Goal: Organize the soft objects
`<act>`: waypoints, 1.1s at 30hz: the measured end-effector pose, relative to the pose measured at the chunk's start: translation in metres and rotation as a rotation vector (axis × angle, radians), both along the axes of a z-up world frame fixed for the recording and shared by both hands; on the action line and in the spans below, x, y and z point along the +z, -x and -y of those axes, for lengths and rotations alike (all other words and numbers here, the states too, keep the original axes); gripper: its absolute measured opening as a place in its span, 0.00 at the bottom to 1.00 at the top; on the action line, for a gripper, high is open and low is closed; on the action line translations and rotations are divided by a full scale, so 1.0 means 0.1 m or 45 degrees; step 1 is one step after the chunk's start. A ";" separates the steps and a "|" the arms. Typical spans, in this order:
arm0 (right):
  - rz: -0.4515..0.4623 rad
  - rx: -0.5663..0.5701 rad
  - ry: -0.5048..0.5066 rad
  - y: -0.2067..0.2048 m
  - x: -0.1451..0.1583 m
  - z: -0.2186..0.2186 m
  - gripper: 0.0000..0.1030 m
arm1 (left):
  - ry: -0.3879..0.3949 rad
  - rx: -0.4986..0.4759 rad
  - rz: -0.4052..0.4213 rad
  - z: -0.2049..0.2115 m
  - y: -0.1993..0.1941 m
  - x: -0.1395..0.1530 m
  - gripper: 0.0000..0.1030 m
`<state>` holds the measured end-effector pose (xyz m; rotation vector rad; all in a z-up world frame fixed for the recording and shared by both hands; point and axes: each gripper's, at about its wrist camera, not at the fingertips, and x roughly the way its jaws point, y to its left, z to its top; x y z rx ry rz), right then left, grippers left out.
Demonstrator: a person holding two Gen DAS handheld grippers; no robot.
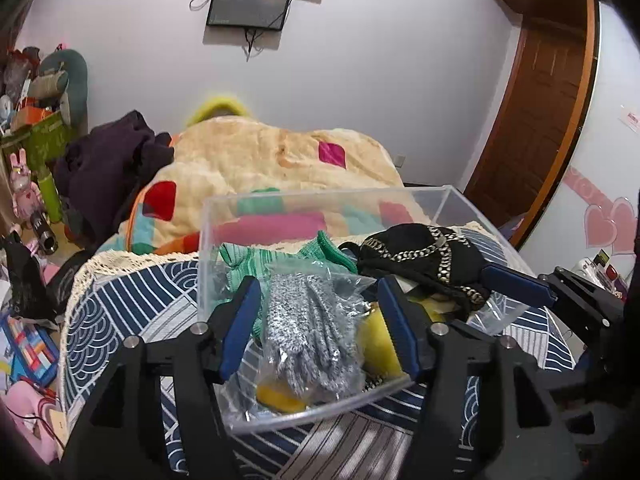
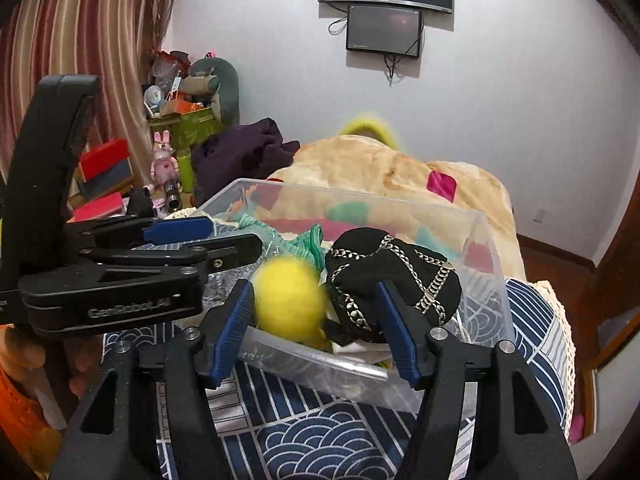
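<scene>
A clear plastic bin (image 1: 452,196) (image 2: 490,240) stands on the bed and holds soft things: grey gloves in a clear bag (image 1: 308,332), a green knit piece (image 1: 256,260) (image 2: 308,242), a black pouch with silver chains (image 1: 424,256) (image 2: 404,280) and a yellow fuzzy ball (image 1: 380,340) (image 2: 290,300). My left gripper (image 1: 318,324) (image 2: 224,240) is open over the bin's near side, its fingers astride the bagged gloves. My right gripper (image 2: 314,320) is open at the bin's near wall, with the yellow ball and the pouch between its fingers, apart from both; one blue finger (image 1: 516,280) shows beside the pouch.
The bin sits on a blue and white wave-pattern cover (image 1: 132,308) (image 2: 320,440). A colourful blanket (image 1: 260,164) (image 2: 400,172) and dark purple clothes (image 1: 108,160) (image 2: 240,148) lie behind it. Toys and boxes (image 1: 36,128) (image 2: 180,120) crowd the left. A wooden door (image 1: 540,112) stands right.
</scene>
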<state>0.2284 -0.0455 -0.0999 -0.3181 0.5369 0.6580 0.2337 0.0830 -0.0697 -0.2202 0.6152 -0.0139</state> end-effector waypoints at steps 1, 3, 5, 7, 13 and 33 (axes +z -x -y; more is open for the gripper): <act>0.003 -0.001 -0.005 0.02 0.02 0.02 0.58 | -0.002 -0.002 0.008 0.00 0.03 0.03 0.60; 0.011 -0.004 -0.015 0.04 0.06 0.04 0.58 | -0.005 -0.010 0.031 0.02 0.11 0.12 0.60; 0.030 -0.011 -0.039 0.11 0.14 0.12 0.58 | -0.013 -0.016 0.060 0.05 0.20 0.21 0.60; 0.044 -0.013 -0.066 0.17 0.21 0.19 0.58 | -0.025 -0.022 0.096 0.08 0.32 0.32 0.60; 0.116 -0.024 -0.161 0.42 0.52 0.45 0.58 | -0.072 -0.033 0.239 0.24 0.75 0.67 0.74; 0.292 -0.048 -0.327 1.23 0.87 0.86 0.84 | -0.191 0.005 0.462 0.64 1.90 1.06 0.97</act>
